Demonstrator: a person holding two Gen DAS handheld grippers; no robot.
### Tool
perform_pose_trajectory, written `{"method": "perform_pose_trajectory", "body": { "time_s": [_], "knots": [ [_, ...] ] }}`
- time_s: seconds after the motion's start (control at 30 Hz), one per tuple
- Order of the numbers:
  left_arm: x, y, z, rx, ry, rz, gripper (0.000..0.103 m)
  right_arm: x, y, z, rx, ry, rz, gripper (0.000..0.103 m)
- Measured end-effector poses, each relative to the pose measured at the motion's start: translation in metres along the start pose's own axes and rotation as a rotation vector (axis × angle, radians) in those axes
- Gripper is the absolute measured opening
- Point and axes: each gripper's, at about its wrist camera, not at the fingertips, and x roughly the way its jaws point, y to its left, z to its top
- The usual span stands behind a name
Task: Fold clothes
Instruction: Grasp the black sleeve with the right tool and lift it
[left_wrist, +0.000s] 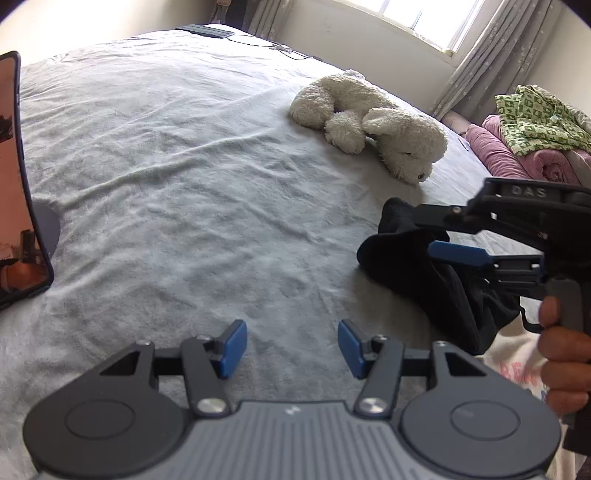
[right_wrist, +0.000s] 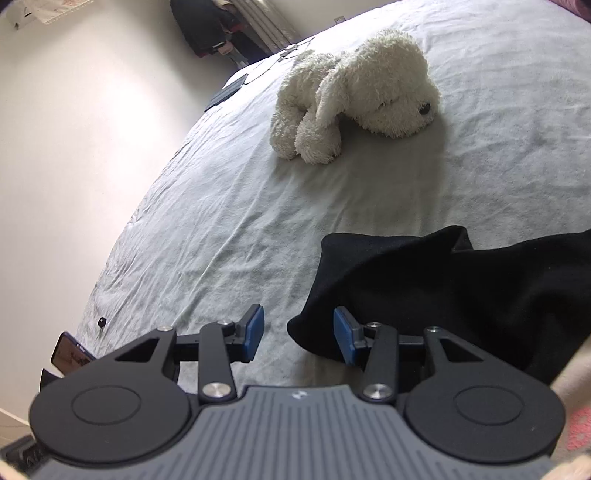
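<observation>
Through my left wrist camera, my left gripper (left_wrist: 292, 347) stood with its blue pads parted and nothing between them, only wrinkled pale grey bedsheet (left_wrist: 177, 155) beneath. The black garment (left_wrist: 454, 291) lay off to the right of those jaws and a little ahead, bunched into a dark heap whose folds I could hardly read; much of it was hidden behind my right gripper (left_wrist: 439, 236), which reached in from the right edge with a hand (left_wrist: 563, 354) on its handle, cut off by the frame. Only one blue pad of that gripper showed plainly from this side. Beyond the garment a white plush dog (left_wrist: 373, 125) lay on its side, and far right a green patterned cloth (left_wrist: 535, 118) sat on a pink bundle (left_wrist: 506, 151), both cropped. A phone (left_wrist: 18, 177) stood at the far left, half out of view. Through my right wrist camera, my right gripper (right_wrist: 298, 339) also stood apart, not clamped: the garment's (right_wrist: 443, 291) near corner poked into the gap by the right pad, whether touching it I could not tell, while the left pad hung over bare sheet (right_wrist: 221, 206). The cloth spread away to the right, matte black, its far end running out of frame. The plush dog (right_wrist: 354, 96) lay ahead of the jaws, well apart from the garment.
</observation>
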Motion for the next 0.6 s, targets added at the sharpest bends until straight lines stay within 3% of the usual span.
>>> {"method": "perform_pose_trajectory", "body": {
  "time_s": [0.13,0.23,0.6],
  "knots": [
    [0.001,0.000,0.000,-0.006,0.008,-0.013,0.055,0.027,-0.005,0.006,0.055,-0.007,-0.062,0.044],
    [0.001,0.000,0.000,-0.006,0.009,-0.021,0.055,0.036,-0.002,0.012,0.038,-0.022,-0.108,0.006],
    [0.006,-0.002,-0.003,-0.044,0.042,-0.115,0.055,-0.006,0.054,0.067,-0.093,-0.119,-0.033,0.006]
  ]
}}
